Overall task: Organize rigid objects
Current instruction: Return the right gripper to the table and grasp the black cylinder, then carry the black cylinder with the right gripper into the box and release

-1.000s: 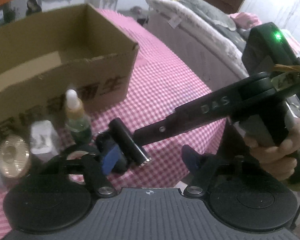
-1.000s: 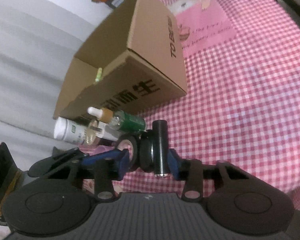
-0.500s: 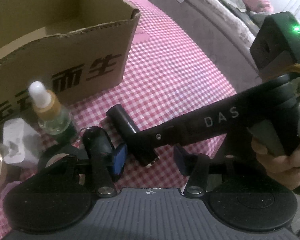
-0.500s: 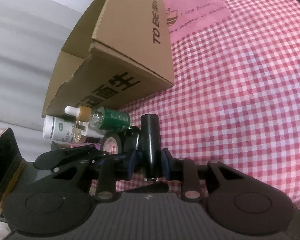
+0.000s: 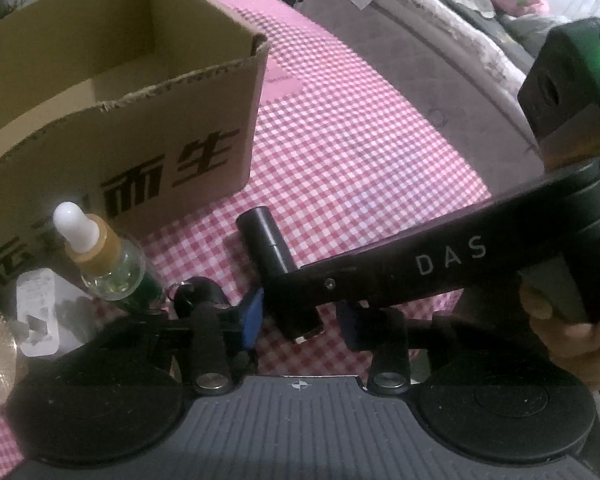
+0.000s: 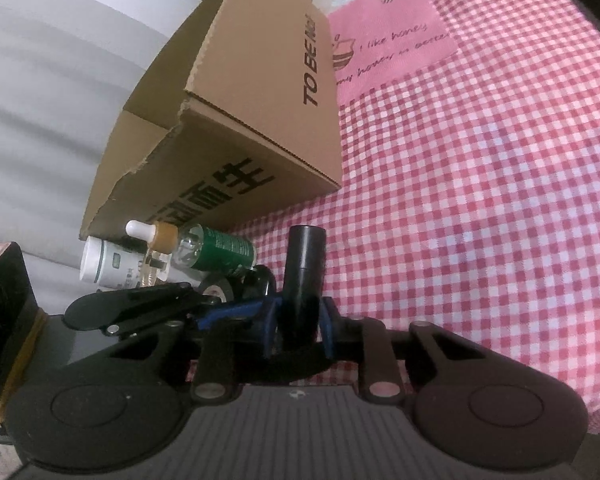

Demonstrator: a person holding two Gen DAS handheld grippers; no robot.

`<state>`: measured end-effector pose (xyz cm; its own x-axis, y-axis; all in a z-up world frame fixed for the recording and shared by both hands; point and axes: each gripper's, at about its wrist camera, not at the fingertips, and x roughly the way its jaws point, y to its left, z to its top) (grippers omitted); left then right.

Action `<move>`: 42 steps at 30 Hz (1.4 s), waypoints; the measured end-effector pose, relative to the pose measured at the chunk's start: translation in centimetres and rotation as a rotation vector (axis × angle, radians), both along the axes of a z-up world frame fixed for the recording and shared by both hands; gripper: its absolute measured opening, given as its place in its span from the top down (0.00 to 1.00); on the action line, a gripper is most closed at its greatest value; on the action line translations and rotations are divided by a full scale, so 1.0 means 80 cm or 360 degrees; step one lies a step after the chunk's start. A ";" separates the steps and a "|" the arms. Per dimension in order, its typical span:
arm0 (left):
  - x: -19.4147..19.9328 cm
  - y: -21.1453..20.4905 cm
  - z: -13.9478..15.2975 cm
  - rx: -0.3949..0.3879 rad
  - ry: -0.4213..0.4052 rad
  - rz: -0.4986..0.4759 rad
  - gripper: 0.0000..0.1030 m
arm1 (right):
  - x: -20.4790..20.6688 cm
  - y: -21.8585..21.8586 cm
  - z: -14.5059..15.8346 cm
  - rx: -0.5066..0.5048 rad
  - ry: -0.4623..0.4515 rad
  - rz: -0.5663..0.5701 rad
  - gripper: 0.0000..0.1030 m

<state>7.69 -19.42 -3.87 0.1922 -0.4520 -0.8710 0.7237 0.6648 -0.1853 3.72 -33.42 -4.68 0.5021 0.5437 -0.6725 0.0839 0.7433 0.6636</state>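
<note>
- Tube point(image 6: 302, 276): black, lying on checked cloth point(image 6: 480, 200) beside box point(image 6: 260, 128).
- Right hand-held gripper point(image 6: 298, 330): jaws just closed, clamping tube.
- Left hand-held gripper point(image 5: 298, 324): jaws closing around the same tube, contact unclear.
- Step: pickup. Next, probably lift into box.

Open ground: the checked cloth point(image 6: 480, 200) to the right of the box point(image 6: 260, 120) lies bare up to the pink patch point(image 6: 392, 40). The box mouth point(image 5: 100, 40) is open from above. Obstacles: the box wall stands close behind the black cylinder point(image 6: 304, 256). Left of the cylinder crowd a dropper bottle point(image 5: 104, 256), a white plug point(image 5: 36, 312), a white jar point(image 6: 104, 260) and a tape roll point(image 6: 218, 294). The right gripper's arm point(image 5: 420, 268) crosses over the cylinder's near end, between the left fingers point(image 5: 250, 316).
</note>
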 end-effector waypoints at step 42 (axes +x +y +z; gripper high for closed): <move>0.167 0.198 0.096 0.0060 -0.0046 0.0556 0.61 | 0.263 0.182 0.095 0.0009 0.0220 0.0609 0.77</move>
<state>21.08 -3.57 3.79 0.3545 -0.3224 -0.8777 0.4561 0.8791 -0.1387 24.73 -18.86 2.92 0.1682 0.6776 -0.7159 -0.1094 0.7346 0.6696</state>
